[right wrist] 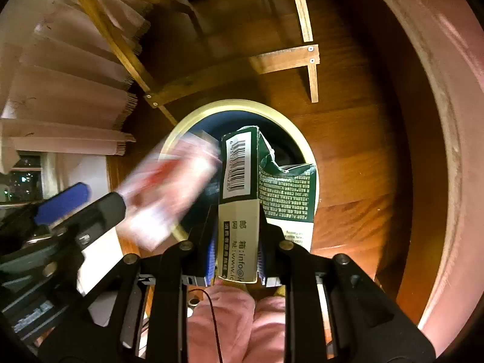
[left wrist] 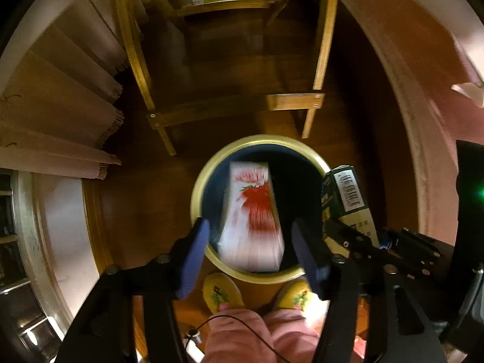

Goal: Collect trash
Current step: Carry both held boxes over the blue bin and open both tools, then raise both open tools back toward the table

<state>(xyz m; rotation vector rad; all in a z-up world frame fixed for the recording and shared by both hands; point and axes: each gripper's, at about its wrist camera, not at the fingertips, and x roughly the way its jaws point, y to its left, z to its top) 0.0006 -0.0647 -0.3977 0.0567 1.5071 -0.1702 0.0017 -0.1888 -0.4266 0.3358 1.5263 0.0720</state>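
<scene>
White-and-red cardboard carton (left wrist: 252, 217): showing motion-blurred, sitting between the spread fingers of the left tongs (left wrist: 251, 257) without touching either one, directly above the mouth of the round dark-blue waste bin with the yellow rim (left wrist: 198, 193); probably in free fall, though the blur is making contact hard to judge. Left tongs: standing wide open, gripping nothing.

Dark-green-and-cream cardboard box with a barcode label (right wrist: 239, 187): being clamped at its cream end by the right tongs (right wrist: 237, 260), whose blue-padded fingers (right wrist: 210, 257) are pressing both narrow sides; its torn green end is hanging over the bin's rim.

Bin: standing on the brown wooden floor (left wrist: 145, 199), just in front of the person's yellow embroidered slippers (left wrist: 222, 293) and pink trouser legs (left wrist: 260, 335). Light wooden chair frame (left wrist: 317, 60): standing beyond the bin.
</scene>
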